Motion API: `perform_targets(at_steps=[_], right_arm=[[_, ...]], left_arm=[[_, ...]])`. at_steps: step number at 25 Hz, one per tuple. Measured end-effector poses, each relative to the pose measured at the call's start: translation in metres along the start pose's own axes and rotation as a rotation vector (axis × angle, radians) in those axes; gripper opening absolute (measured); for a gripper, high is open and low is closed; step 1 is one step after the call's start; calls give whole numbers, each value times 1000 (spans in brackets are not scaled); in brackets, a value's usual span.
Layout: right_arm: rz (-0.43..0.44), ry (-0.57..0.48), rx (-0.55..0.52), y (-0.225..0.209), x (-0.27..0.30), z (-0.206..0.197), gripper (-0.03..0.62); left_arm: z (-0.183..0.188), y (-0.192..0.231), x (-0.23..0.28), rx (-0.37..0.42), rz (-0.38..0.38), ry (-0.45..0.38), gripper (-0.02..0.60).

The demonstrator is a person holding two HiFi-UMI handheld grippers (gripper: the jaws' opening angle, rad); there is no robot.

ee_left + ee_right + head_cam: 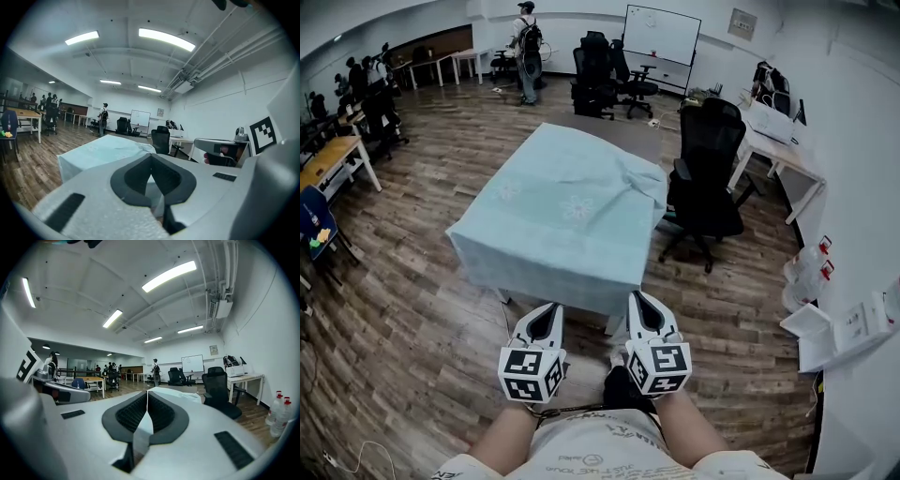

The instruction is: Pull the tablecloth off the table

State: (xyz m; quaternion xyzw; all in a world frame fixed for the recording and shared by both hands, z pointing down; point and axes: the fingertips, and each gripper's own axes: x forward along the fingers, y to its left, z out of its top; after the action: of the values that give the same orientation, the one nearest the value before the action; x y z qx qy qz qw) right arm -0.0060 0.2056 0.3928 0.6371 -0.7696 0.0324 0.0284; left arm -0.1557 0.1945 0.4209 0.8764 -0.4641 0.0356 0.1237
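A pale blue tablecloth (567,211) with faint flower prints covers the whole table and hangs over its sides; its far right corner is rumpled. My left gripper (547,309) and right gripper (637,298) are held side by side close to my body, tips pointing at the near hanging edge of the cloth. In the left gripper view the cloth (101,150) lies a little way beyond the left gripper (151,157), whose jaws meet with nothing between them. In the right gripper view the right gripper (147,392) is likewise shut and empty, with the cloth (173,394) ahead.
A black office chair (708,173) stands against the table's right side. A white desk (778,141) runs along the right wall, with water bottles (806,272) and a white box (839,333) nearer. Wooden desks (333,159) stand at left. A person (526,47) stands far back.
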Motion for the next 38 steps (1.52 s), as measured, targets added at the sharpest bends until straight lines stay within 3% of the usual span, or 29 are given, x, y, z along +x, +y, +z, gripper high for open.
perform_targets(at_steps=[6, 16, 23, 29, 38], right_arm=[[26, -11, -2, -33, 48, -10, 15], [75, -10, -17, -112, 163, -3, 15], [90, 29, -32, -155, 237, -3, 15], [107, 53, -43, -184, 272, -8, 15], [154, 96, -37, -237, 337, -17, 15]], left_arm=[[-2, 17, 46, -3, 46, -13, 11], [28, 38, 173, -9, 92, -39, 11], [34, 55, 251, -17, 114, 13, 11], [32, 51, 302, -42, 105, 53, 11], [36, 67, 380, -61, 151, 111, 11]])
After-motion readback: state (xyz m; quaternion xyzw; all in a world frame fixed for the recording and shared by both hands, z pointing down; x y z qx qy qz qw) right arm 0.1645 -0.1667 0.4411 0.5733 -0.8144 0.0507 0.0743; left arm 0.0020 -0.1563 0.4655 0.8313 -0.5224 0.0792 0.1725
